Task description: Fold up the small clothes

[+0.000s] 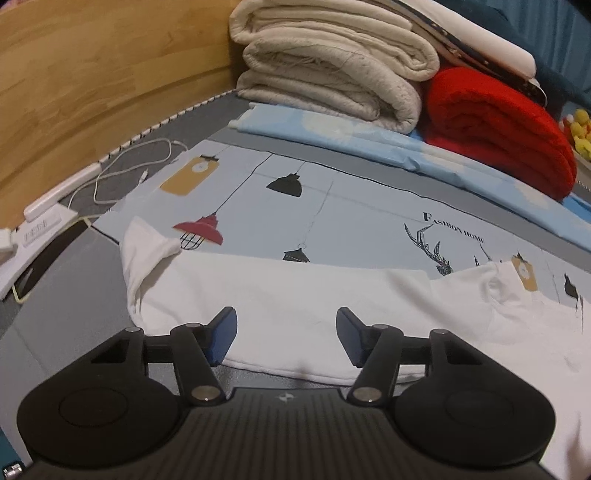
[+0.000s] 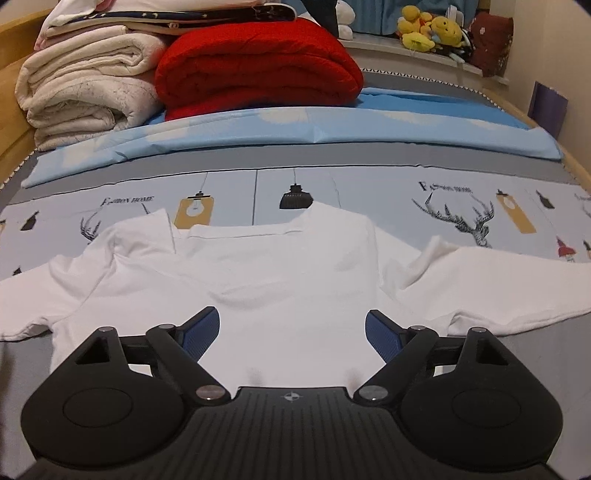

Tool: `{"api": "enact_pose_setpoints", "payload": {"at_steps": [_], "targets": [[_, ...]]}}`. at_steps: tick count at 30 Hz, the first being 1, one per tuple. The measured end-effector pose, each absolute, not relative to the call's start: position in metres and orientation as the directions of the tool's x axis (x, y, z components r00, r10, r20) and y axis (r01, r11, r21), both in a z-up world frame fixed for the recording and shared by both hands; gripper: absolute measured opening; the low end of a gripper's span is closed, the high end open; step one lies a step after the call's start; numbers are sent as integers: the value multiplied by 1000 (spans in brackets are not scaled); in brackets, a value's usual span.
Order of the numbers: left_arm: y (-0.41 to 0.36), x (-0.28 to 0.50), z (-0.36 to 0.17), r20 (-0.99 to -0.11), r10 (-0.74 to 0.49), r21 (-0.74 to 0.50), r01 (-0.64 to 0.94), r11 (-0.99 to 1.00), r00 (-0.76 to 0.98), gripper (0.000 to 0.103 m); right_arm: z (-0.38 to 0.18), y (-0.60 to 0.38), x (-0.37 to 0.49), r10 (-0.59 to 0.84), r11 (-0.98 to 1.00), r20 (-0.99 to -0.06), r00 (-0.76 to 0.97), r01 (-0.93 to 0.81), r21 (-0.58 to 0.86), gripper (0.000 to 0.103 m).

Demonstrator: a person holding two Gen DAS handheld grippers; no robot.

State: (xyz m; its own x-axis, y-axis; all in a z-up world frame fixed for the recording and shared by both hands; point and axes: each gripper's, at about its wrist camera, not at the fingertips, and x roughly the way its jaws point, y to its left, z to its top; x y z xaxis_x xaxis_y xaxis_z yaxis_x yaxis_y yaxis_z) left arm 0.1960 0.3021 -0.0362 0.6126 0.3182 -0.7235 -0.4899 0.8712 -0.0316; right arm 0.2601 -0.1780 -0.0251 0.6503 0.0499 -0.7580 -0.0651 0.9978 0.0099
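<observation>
A small white T-shirt (image 2: 280, 266) lies spread flat on the patterned bedsheet (image 2: 369, 184), sleeves out to both sides. My right gripper (image 2: 291, 332) is open and empty, just above the shirt's near middle. In the left wrist view the same shirt (image 1: 288, 291) lies across the sheet, one sleeve (image 1: 144, 251) curled up at the left. My left gripper (image 1: 286, 332) is open and empty over the shirt's near hem.
Folded cream blankets (image 1: 325, 62) and a red blanket (image 2: 258, 62) are stacked at the head of the bed on a light blue sheet (image 2: 369, 118). A white cable (image 1: 129, 173) and white boxes (image 1: 40, 218) lie by the wooden bed frame (image 1: 92, 74). Plush toys (image 2: 432, 29) sit at the back right.
</observation>
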Motion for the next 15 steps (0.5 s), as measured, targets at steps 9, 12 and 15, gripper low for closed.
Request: {"api": "enact_pose_setpoints", "payload": {"at_steps": [9, 12, 15], "targets": [[315, 193, -34, -723, 312, -63, -508, 859, 617, 46, -25, -176, 261, 19, 999, -764, 645, -49, -16, 84], [328, 189, -34, -726, 307, -83, -522, 849, 615, 32, -27, -176, 262, 15, 999, -769, 639, -40, -14, 72], [351, 181, -36, -728, 320, -109, -564, 819, 606, 28, -28, -175, 264, 32, 999, -776, 630, -51, 0, 62]]}}
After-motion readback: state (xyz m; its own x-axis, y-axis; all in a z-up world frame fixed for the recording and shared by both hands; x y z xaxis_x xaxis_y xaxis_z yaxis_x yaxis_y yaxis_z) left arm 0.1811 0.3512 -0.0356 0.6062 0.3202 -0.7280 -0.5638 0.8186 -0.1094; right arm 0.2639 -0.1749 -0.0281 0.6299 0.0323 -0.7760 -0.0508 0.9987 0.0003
